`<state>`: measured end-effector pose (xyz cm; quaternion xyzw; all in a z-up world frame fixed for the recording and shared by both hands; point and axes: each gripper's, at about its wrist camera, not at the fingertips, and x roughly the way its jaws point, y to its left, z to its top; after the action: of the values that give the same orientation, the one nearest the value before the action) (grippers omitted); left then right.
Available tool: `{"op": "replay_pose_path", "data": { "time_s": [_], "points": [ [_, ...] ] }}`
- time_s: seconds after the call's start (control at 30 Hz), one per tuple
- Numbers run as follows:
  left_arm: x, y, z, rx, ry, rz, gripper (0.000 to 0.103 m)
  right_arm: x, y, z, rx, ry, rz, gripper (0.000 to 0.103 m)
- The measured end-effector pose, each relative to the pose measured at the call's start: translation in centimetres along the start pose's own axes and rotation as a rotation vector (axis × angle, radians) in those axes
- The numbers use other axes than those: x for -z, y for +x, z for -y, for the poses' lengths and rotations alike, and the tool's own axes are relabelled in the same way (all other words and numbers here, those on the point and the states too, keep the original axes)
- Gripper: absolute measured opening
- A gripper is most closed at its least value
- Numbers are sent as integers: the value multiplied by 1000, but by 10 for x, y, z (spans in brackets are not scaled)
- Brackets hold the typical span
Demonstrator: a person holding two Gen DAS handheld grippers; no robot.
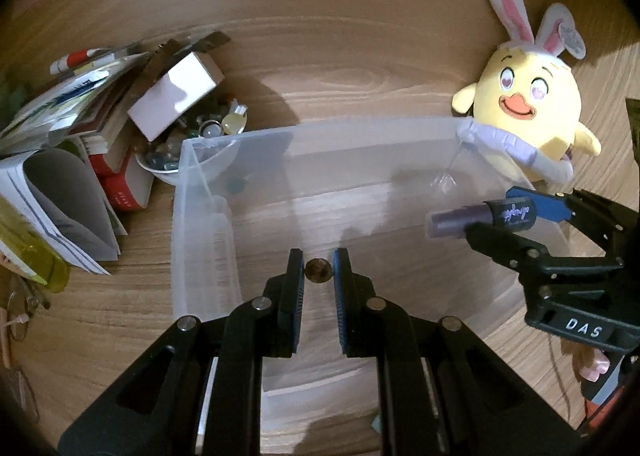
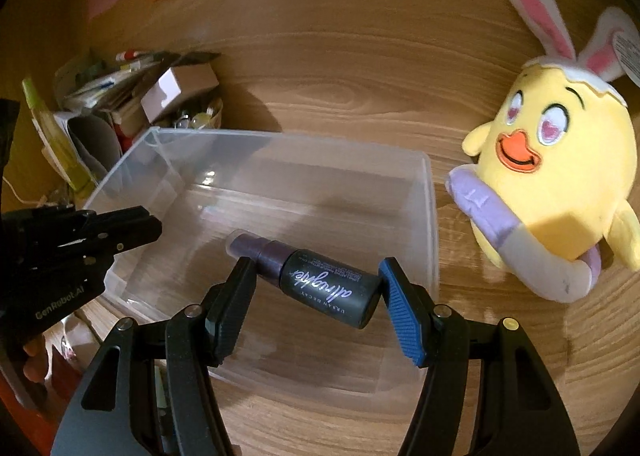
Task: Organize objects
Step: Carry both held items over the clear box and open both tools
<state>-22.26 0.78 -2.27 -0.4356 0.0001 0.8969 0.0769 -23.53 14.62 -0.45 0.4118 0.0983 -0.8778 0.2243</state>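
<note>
Left gripper [image 1: 318, 270] pinches a coin [image 1: 318, 270] at lower centre, over the bin [image 1: 188, 216]. Right gripper [image 2: 316, 280] clamps a bottle [image 2: 320, 282] (dark, sideways) over the bin too.

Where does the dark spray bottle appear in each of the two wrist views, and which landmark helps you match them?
Left wrist view: the spray bottle is at the right, lying crosswise, clamped in the right gripper above the clear bin.
Right wrist view: the bottle is low in the centre, between that gripper's pads.
Shared landmark: the yellow chick plush beside the bin's right side.
</note>
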Motion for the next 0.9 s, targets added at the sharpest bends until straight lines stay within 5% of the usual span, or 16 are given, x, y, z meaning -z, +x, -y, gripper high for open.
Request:
{"op": "replay_pose_path", "data": {
  "time_s": [0.43,0.7,0.9],
  "points": [
    [0,4,6,-5,13,-12,14,-1,15,-11,5,-39,-61,60],
    [3,-11,8,8,22,16,36,2,4,-6,-36,-4,-56,78],
    [6,-30,8,15,19,50,54,6,-12,-7,-26,-10,-31,80]
  ]
}}
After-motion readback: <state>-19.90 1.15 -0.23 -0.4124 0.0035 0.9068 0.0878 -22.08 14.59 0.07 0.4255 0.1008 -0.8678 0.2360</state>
